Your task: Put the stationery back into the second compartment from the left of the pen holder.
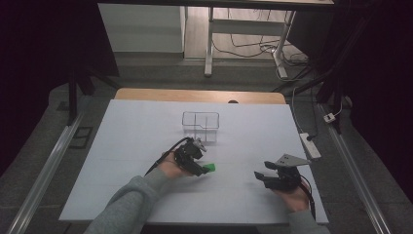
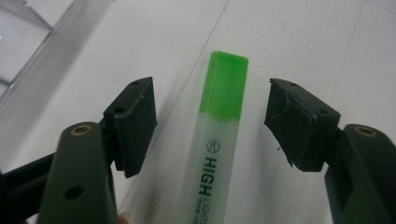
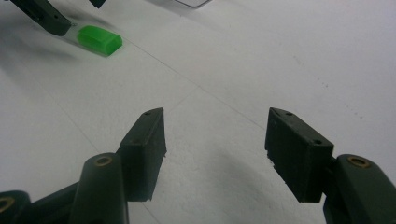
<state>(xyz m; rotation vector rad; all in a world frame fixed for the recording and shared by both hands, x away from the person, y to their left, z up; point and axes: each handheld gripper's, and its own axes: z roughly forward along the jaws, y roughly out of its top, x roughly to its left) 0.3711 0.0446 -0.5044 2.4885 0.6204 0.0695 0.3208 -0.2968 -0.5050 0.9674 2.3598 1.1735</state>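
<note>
A green-capped highlighter point(image 2: 218, 135) lies flat on the white table, its cap point(image 1: 210, 168) pointing away from the hand. My left gripper point(image 2: 212, 116) straddles it with its jaws open, and a gap shows on each side of the pen's pale barrel. In the high view the left gripper point(image 1: 200, 166) sits near the table's middle. My right gripper point(image 1: 261, 176) rests open near the front right with nothing between its pads point(image 3: 292, 149). From the right gripper view the green cap point(image 3: 100, 39) shows at the upper left, beside a jaw of the other gripper.
A clear plastic divided box point(image 1: 200, 125) stands beyond the left gripper, toward the table's far side. The white sheet point(image 1: 136, 136) covers a wooden table. A power strip point(image 1: 309, 144) lies at the right edge, and desk legs and cables stand behind.
</note>
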